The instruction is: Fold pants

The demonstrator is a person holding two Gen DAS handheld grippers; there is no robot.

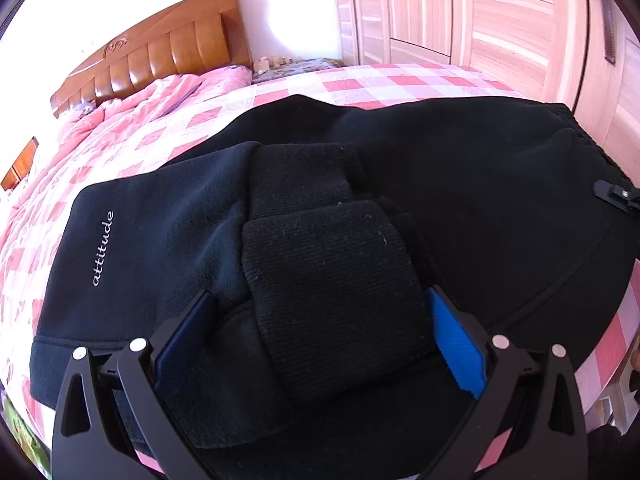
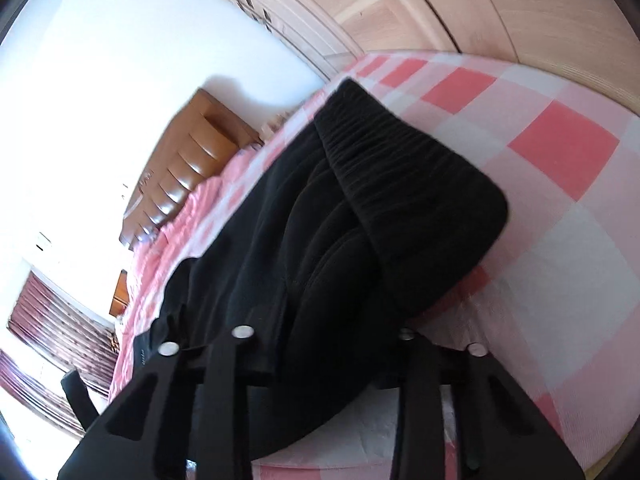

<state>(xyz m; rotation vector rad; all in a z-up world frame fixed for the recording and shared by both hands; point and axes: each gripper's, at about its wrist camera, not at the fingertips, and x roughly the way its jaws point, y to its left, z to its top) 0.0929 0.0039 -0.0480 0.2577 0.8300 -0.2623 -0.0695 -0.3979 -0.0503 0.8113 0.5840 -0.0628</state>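
Black fleece pants [image 1: 460, 168] lie across the pink checked bed [image 1: 360, 80], with the word "attitude" [image 1: 103, 248] on the left part. Their ribbed cuffs [image 1: 332, 288] are folded over on top and fill the gap between the blue pads [image 1: 452, 332] of my left gripper [image 1: 320, 296], which is shut on them. At the gathered waistband [image 1: 580, 148], a tip of my right gripper [image 1: 614, 196] shows. In the right wrist view the waistband [image 2: 412, 176] runs ahead, and the pants' near edge [image 2: 304, 264] passes between the dark fingers of my right gripper [image 2: 324, 344], shut on it; the fingertips are hidden in the cloth.
A brown padded headboard [image 1: 160, 52] and a crumpled pink quilt [image 1: 132, 116] are at the far left. A light wooden wardrobe [image 1: 480, 20] stands beyond the bed's far edge. Small wooden things [image 1: 272, 62] sit beside the headboard. Curtains [image 2: 52, 320] hang further off.
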